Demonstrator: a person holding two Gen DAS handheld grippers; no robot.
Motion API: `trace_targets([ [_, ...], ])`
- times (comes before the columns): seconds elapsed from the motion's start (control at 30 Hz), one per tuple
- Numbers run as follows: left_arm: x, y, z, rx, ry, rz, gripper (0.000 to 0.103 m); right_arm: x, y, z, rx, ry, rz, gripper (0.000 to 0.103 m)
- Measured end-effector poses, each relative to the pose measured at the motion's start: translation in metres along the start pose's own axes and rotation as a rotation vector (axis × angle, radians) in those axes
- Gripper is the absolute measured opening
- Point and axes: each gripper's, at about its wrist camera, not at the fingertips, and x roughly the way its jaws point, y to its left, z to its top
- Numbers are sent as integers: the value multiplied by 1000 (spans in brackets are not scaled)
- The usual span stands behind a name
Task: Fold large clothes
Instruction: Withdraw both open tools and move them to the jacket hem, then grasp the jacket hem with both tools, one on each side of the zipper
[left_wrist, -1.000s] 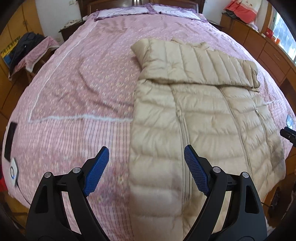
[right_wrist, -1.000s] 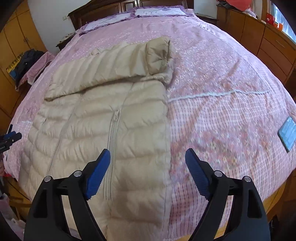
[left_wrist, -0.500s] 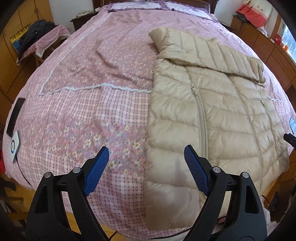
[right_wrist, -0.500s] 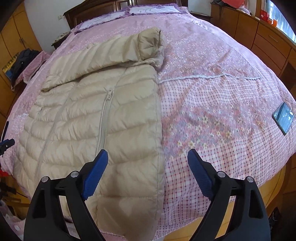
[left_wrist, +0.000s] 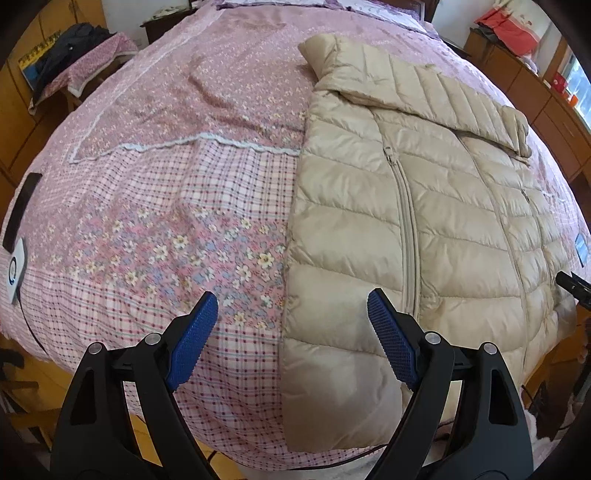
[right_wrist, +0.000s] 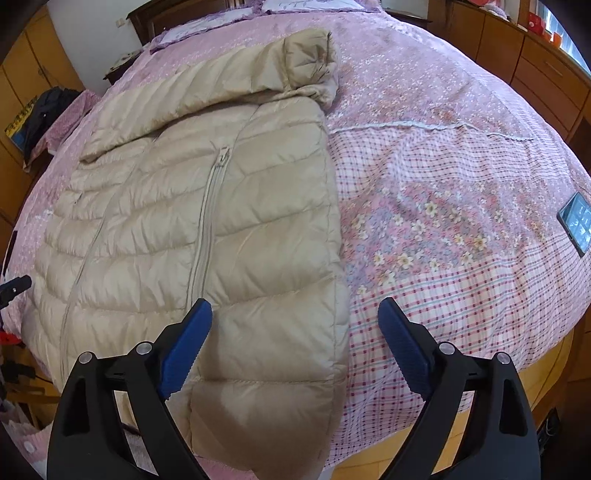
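**Both claws apart above jacket hem at foot of bed**

Left wrist view, far left: a dark phone (left_wrist: 22, 206) and a white device (left_wrist: 16, 267) lay at the bed edge. The pink floral bedspread (left_wrist: 177, 206) covered the bed. The left claw (left_wrist: 291, 314) hovered with jaws wide apart, nothing between the pads; the left blue pad sat over the bedspread, the right one over the jacket's lower left part. The beige puffer jacket (left_wrist: 424, 221) lay flat, zipped, sleeves folded across the chest, hem hanging at the bed's foot. The tip of the other claw showed at the far right edge.

Right wrist view: the jacket (right_wrist: 203, 221) filled the left half, sleeve cuff at the upper right corner of it. The right claw (right_wrist: 295, 317) was opening, jaws well apart, gripping nothing; the jacket's right side edge ran between the pads. Right of it was bare bedspread (right_wrist: 461, 184), then a lit phone (right_wrist: 578, 221) near the bed's right edge. Wooden drawers (right_wrist: 535, 59) stood beyond.
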Motion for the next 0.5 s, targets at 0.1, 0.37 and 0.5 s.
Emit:
trace_targets([
  [0.1,5,-1,-3,-4,15,-5,83,3,2,0,-2,8,6,89],
  [0.37,11,-10,-14,23,51,-72,85,9,16,-2,-45,22,54,90],
  [0.5,15,-16,-16,2,85,-175,85,13,22,-4,-67,21,37,91],
])
